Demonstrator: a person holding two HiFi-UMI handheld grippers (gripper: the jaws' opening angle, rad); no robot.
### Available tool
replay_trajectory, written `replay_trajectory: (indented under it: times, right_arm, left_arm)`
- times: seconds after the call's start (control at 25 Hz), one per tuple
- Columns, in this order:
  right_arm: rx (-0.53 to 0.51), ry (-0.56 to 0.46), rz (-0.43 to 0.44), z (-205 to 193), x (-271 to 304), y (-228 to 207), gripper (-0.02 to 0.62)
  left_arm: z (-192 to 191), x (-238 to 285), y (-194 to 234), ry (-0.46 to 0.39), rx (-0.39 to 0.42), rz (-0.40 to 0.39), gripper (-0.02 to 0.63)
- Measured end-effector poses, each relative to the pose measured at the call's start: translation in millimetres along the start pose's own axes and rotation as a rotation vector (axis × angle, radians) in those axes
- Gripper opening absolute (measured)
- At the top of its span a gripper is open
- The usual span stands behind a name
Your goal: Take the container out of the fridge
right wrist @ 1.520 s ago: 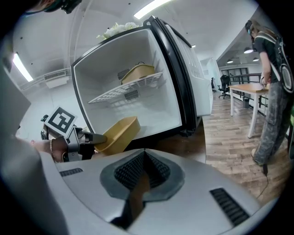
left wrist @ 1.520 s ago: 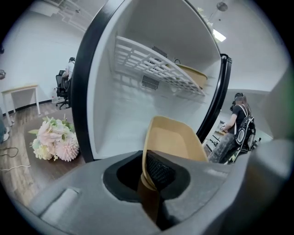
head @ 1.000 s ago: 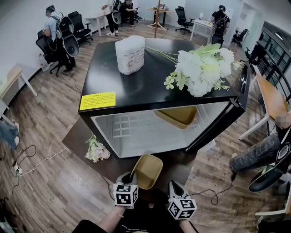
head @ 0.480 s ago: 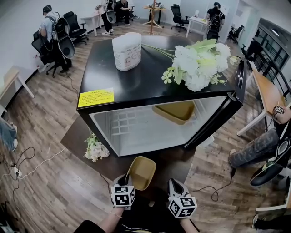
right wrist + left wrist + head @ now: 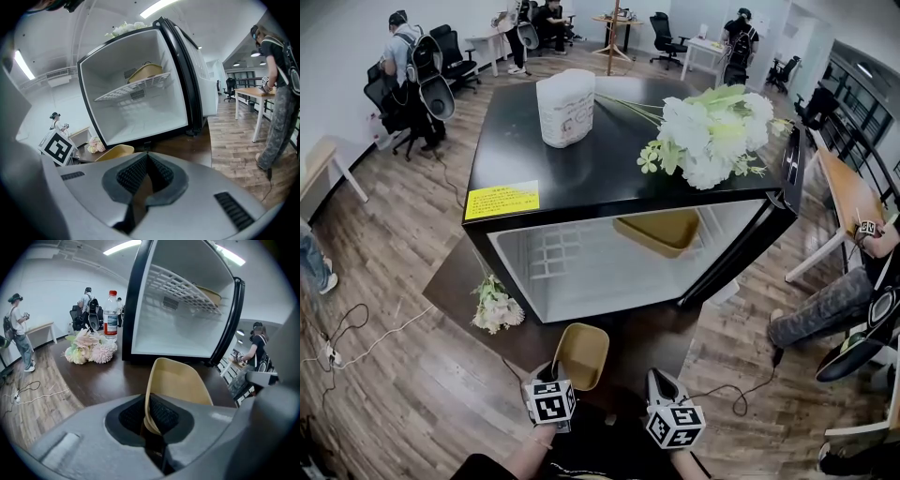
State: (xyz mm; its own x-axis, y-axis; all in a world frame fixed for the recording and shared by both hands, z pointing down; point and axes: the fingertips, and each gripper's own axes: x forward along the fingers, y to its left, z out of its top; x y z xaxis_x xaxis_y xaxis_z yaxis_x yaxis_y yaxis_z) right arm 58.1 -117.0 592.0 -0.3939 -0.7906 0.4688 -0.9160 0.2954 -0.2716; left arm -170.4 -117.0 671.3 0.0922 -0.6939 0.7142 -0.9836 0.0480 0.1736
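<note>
Tan plastic, shallow and round-cornered, the container (image 5: 581, 354) is already out of the fridge (image 5: 581, 178). It hangs in front of the open cabinet, low over the dark table (image 5: 455, 281) on which the fridge stands. The left gripper (image 5: 562, 372) clamps the near rim, with one ribbed pad inside the wall and one outside (the left gripper view shows the thin edge pinched between them). The dish is tipped up, its far end pointing toward the cabinet. Whether its base touches the wood cannot be told from any view. Just to the right, the right gripper (image 5: 662, 382) has its jaws pressed together on nothing and points at the fridge interior.

Inside, a second tan container (image 5: 662, 232) sits on the wire shelf (image 5: 133, 87) toward the door side. A small posy of flowers (image 5: 494, 306) lies on the table to the left. A larger white bouquet (image 5: 712, 139) and a wrapped paper pack (image 5: 567, 109) rest on the fridge top.

The step in hand looks like setting down the removed dish. The next move would call for levelling it, lowering it until the base lies flat on bare table clear of the posy, then opening the jaws and backing away along the rim without dragging it.
</note>
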Motion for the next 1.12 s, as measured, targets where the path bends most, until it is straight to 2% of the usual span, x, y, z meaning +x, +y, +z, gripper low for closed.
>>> replay_trajectory:
  times: [0.4,0.68,0.8,0.88,1.12]
  right_arm:
    - [0.0,0.002,-0.009,0,1,-3,0.008]
    - [0.007,0.006,-0.016,1,2,-6,0.008]
    - [0.018,0.009,-0.019,0,2,-8,0.008]
    - [0.028,0.008,-0.023,0,2,-10,0.008]
    - [0.025,0.007,-0.026,1,2,-10,0.008]
  left_arm:
    - [-2,3,4,0.033,-0.022,0.032,0.034]
    - [-3,7,0,0.045,-0.026,0.008,0.124]
    - [-1,7,-4,0.045,-0.058,-0.027,0.149]
    - [4,3,-6,0.033,-0.072,-0.042,0.169]
    - [23,-6,-9,-0.031,-0.032,-0.032,0.175]
